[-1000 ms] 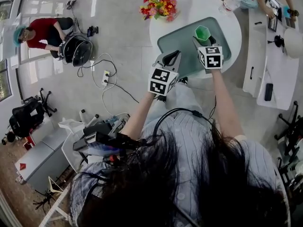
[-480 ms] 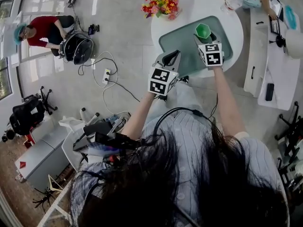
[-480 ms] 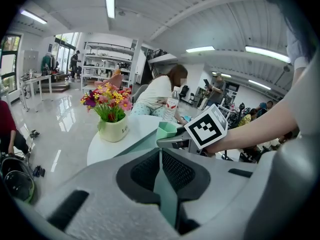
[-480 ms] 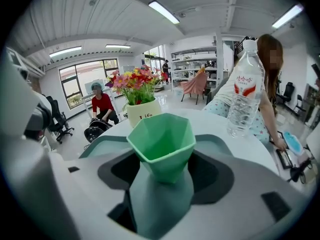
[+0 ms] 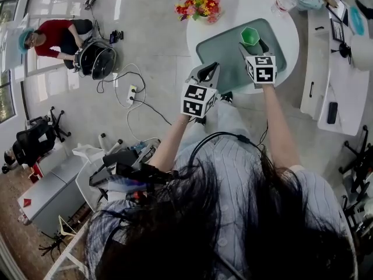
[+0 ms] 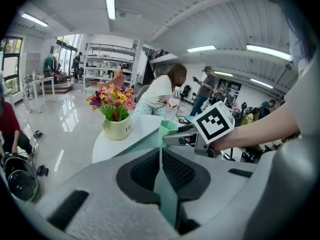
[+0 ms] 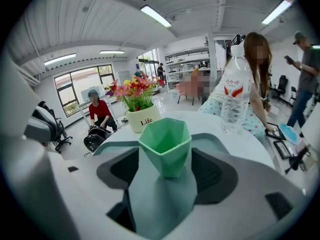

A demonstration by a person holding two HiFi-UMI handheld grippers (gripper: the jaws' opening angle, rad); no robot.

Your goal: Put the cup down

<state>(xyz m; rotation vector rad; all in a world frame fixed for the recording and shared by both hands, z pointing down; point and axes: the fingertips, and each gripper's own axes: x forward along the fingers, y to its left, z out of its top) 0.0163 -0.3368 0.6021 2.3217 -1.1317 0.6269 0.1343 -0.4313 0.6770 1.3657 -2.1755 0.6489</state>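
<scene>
Plainly, your right claw (image 7: 165,156) grips the cup (image 7: 165,138); whether its base meets the mat (image 7: 212,138) is hidden. The left gripper view shows your left claw (image 6: 160,159) clenched.

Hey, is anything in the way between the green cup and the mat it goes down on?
Nothing visible. The teal mat under the green cup in the right claw is bare; the flower pot and water bottle stand off it, farther back.

Clear over the bare grey-green rectangular mat (image 5: 220,52) left of the green faceted cup (image 5: 249,37). Blocked at far left of round white table (image 5: 233,7) by cream pot of flowers (image 7: 143,119), at far right by clear plastic water bottle (image 7: 234,100).
</scene>
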